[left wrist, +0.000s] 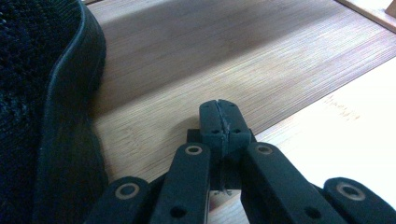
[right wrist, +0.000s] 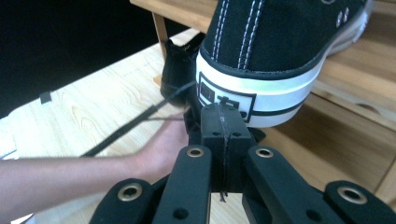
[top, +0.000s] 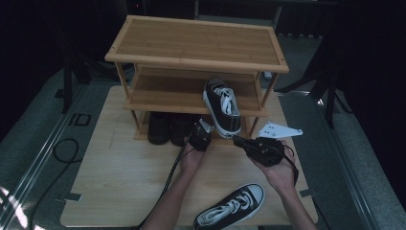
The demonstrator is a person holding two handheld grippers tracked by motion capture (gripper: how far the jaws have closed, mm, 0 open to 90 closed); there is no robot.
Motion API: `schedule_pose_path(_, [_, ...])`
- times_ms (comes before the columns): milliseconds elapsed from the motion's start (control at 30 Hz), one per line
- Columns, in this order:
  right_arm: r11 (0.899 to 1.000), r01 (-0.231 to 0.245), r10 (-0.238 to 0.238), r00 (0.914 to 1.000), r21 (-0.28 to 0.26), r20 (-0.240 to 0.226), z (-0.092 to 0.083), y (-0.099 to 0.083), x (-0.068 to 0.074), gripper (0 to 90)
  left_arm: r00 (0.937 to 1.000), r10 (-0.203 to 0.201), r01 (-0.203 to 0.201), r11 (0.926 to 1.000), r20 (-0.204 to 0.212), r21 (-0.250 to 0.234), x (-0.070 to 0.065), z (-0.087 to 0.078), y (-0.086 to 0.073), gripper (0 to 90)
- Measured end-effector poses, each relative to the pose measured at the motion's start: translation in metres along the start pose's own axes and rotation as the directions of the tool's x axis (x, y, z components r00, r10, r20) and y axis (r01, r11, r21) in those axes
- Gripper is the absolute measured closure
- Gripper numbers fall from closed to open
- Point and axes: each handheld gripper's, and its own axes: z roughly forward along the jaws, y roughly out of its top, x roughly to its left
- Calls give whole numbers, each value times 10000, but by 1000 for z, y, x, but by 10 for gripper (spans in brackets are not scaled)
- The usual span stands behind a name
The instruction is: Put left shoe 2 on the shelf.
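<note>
The black-and-white sneaker [top: 222, 105] sits on the rack's middle shelf [top: 158, 96] near its right end, heel overhanging the front edge. The right gripper [right wrist: 223, 122], jaws closed and empty, touches that heel; the left gripper [top: 200, 133], also closed, waits beside. An off-centre shove could tip the shoe off.

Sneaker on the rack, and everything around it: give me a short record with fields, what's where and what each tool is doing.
sneaker on rack: black and white, on the middle shelf, heel sticking out over the front edge
rack: wooden, three levels, on the table
second sneaker, lying on the table's near edge
bottom shelf: dark boots
left tool: shut, holds nothing, by the sneaker's heel
right tool: shut, holds nothing, tips at the heel's white rubber
</note>
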Motion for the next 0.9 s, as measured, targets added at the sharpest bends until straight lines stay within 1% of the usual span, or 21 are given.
schedule_pose_path(100, [9998, 131, -130, 9999, 122, -77, 9, 3, 2, 900, 10000, -24, 24, 10000, -28, -20, 0, 0, 0, 900])
schedule_pose_path(267, [10000, 9, -8, 9999, 84, -172, 22, 7, 1, 900, 10000, -36, 36, 10000, -2, -9, 0, 0, 0, 900])
schedule_pose_path(433, [9999, 125, -124, 9998, 68, -162, 34, 13, 1, 900, 10000, -28, 28, 10000, 10, 1, 0, 0, 0, 900])
schedule_pose_path(600, [9996, 282, -283, 9995, 61, 107, 42, 20, 1, 900, 10000, -40, 40, 10000, 18, -1, 0, 0, 0, 900])
schedule_pose_path(700, [9998, 162, -163, 9997, 65, 156, 45, 22, -4, 900, 10000, -40, 40, 10000, 18, 1, 0, 0, 0, 900])
schedule_pose_path(833, [9997, 85, -89, 9998, 222, 181, 49, 22, -10, 900, 10000, -41, 41, 10000, 23, 8, 0, 0, 0, 900])
schedule_pose_path(900, [9995, 129, -138, 9994, 275, 327, 51, 22, -12, 900, 10000, -32, 32, 10000, -15, -12, 0, 0, 0, 900])
